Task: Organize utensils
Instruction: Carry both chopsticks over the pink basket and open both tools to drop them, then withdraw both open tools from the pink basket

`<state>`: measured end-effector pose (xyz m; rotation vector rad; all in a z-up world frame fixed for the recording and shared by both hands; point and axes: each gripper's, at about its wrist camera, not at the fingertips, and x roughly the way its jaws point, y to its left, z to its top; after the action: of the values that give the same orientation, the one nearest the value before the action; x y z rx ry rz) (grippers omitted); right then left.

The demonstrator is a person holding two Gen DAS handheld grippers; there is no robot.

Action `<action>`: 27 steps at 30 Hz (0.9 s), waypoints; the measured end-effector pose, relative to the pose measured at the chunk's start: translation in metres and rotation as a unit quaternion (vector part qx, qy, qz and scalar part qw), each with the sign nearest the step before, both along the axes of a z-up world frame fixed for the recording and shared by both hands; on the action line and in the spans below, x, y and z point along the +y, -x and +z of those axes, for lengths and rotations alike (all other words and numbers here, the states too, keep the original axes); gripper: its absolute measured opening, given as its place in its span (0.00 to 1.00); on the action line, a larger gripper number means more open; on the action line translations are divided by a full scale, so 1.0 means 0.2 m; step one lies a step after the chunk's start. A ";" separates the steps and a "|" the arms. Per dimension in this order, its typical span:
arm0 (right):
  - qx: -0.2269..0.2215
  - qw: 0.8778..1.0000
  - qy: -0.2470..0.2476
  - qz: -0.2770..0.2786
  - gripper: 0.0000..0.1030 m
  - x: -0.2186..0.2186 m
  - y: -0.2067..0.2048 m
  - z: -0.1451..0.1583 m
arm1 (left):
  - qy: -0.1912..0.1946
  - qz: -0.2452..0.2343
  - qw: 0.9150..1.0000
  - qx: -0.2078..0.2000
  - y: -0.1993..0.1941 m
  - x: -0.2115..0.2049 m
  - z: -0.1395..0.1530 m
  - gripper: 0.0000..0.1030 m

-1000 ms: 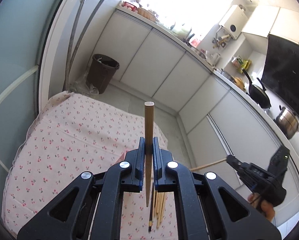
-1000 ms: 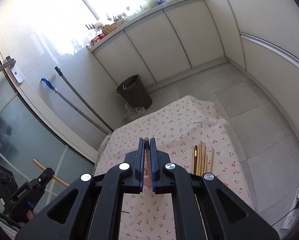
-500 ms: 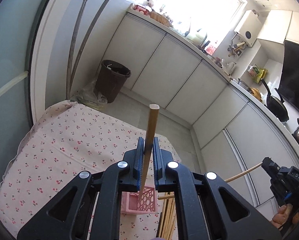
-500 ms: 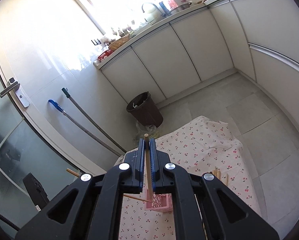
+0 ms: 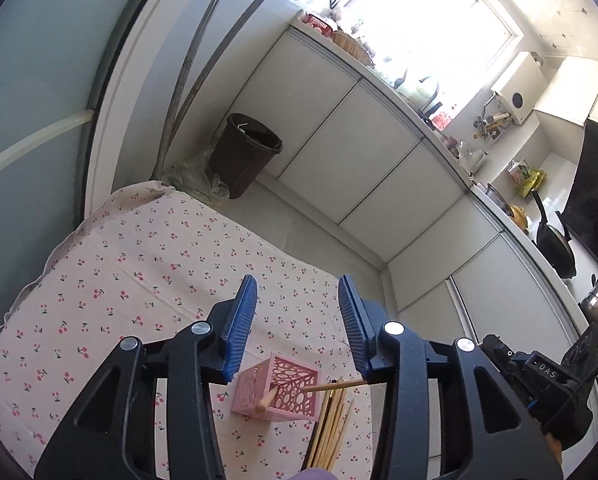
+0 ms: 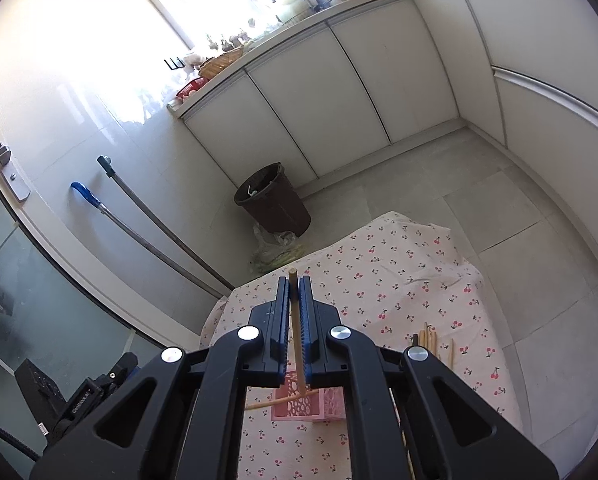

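My left gripper (image 5: 297, 322) is open and empty, above a pink perforated holder (image 5: 277, 390) on the cherry-print cloth (image 5: 139, 264). A wooden chopstick (image 5: 267, 399) leans in the holder. My right gripper (image 6: 295, 320) is shut on another wooden chopstick (image 6: 295, 320), its lower end over the holder (image 6: 299, 406). The right gripper also shows at the left wrist view's right edge (image 5: 539, 376), its chopstick (image 5: 331, 386) reaching toward the holder. A bunch of loose chopsticks (image 5: 331, 424) lies right of the holder, also seen in the right wrist view (image 6: 431, 338).
A brown bin (image 5: 245, 156) stands on the floor past the table's far edge. Two mop handles (image 5: 195, 64) lean on the wall by the glass door. White cabinets (image 5: 363, 152) run along the far side and right.
My left gripper has opened and let go of its chopstick, which now leans in the pink holder. The right gripper has carried its chopstick to over the holder.
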<state>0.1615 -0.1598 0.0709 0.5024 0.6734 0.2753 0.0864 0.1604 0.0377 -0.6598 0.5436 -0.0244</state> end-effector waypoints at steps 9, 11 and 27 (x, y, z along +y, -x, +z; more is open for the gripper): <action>0.020 1.000 -0.007 0.016 0.10 0.11 -0.08 -0.10 | -0.020 -0.029 0.999 0.016 -0.01 -0.08 -0.01 0.43; 0.027 0.999 -0.003 0.022 0.26 0.14 -0.08 -0.14 | -0.037 -0.038 0.998 0.015 0.00 -0.12 0.00 0.44; 0.000 0.991 0.128 0.029 0.54 0.20 0.19 -0.18 | -0.194 -0.056 0.979 -0.007 0.10 -0.41 0.04 0.67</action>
<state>0.1234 -0.1198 0.0347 0.2386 0.7122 0.2400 0.0656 0.0786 0.0453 -0.2485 0.5535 -0.0280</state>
